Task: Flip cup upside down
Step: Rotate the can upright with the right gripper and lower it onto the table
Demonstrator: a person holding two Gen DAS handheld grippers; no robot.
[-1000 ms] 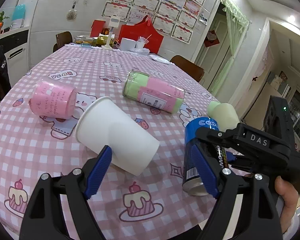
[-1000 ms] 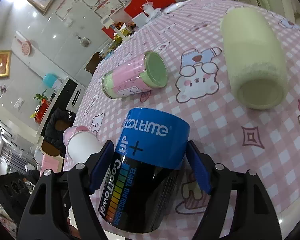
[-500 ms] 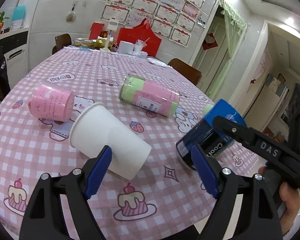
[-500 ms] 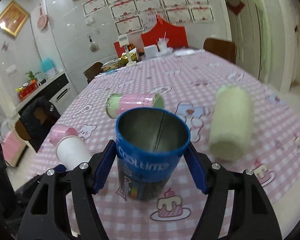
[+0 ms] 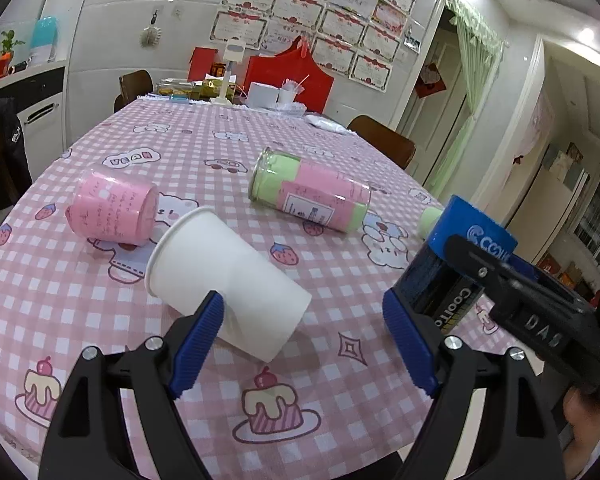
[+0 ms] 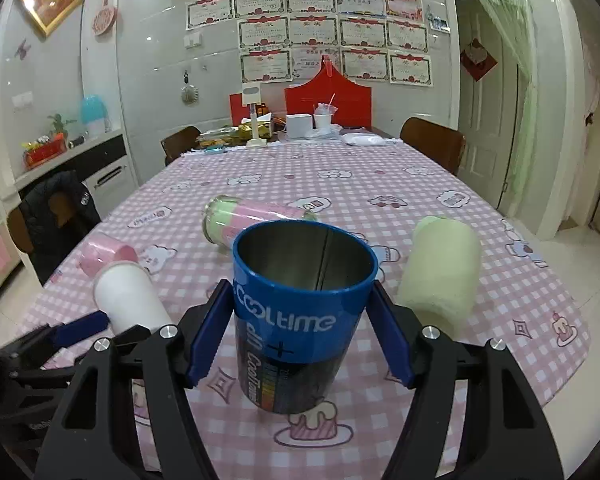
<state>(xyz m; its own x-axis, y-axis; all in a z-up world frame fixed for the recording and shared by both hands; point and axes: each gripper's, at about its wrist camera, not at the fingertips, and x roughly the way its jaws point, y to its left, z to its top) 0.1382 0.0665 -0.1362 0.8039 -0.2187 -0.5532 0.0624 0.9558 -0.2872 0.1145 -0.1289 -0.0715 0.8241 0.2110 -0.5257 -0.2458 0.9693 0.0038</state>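
Note:
My right gripper (image 6: 298,336) is shut on a blue and black "Cooltime" metal cup (image 6: 300,320). The cup stands nearly upright with its open mouth up, its base just above or on the pink checked tablecloth (image 6: 380,184). In the left wrist view the same cup (image 5: 456,264) is at the right, tilted, with the right gripper's black body across it. My left gripper (image 5: 304,344) is open and empty. A white paper cup (image 5: 224,280) lies on its side just beyond the left gripper's fingertips.
A pink cup (image 5: 112,210), a green and pink glass tumbler (image 5: 310,194) and a pale green cup (image 6: 442,268) all lie on their sides on the table. Boxes, a lamp and red bags stand at the far end (image 6: 300,120). Chairs line both sides.
The right gripper has turned the blue cup from lying tilted, mouth toward the table, to nearly upright with its mouth up. The left gripper stayed open and drew back slightly.

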